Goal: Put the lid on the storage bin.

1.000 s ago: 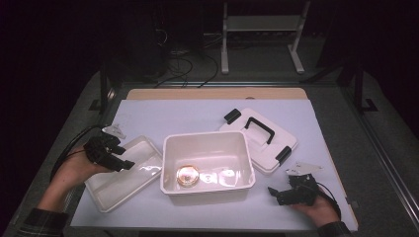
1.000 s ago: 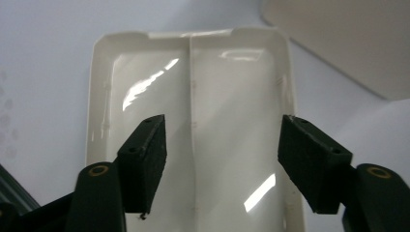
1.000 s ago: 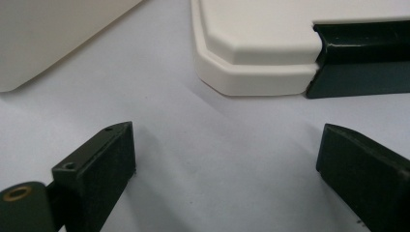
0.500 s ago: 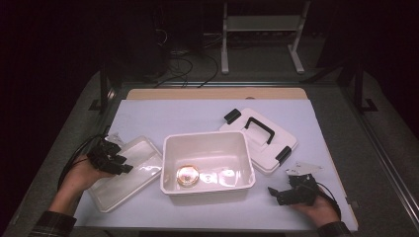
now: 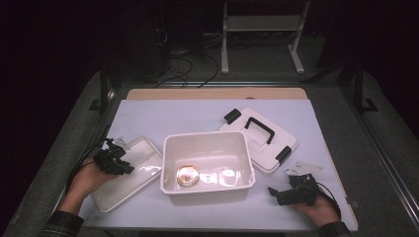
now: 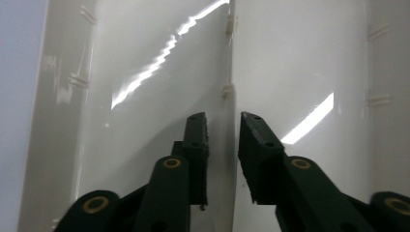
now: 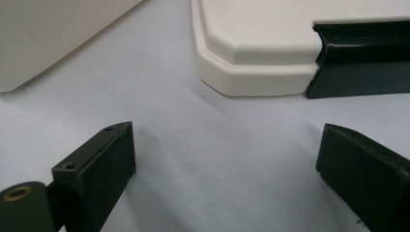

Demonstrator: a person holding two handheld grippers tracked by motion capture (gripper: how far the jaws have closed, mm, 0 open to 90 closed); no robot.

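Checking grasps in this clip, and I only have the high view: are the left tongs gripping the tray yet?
Observer: Not quite. The left gripper view shows the left tongs straddling a thin rib that runs down the middle of the tray. They have just been closing, and a sliver of gap still shows.
Operator: Are the right tongs holding anything?
Observer: No. In their own view the right tongs stand wide open, with nothing between them but the table.
Operator: What are they aimed at?
Observer: A corner of the lid, next to its black latch. They are not touching it.
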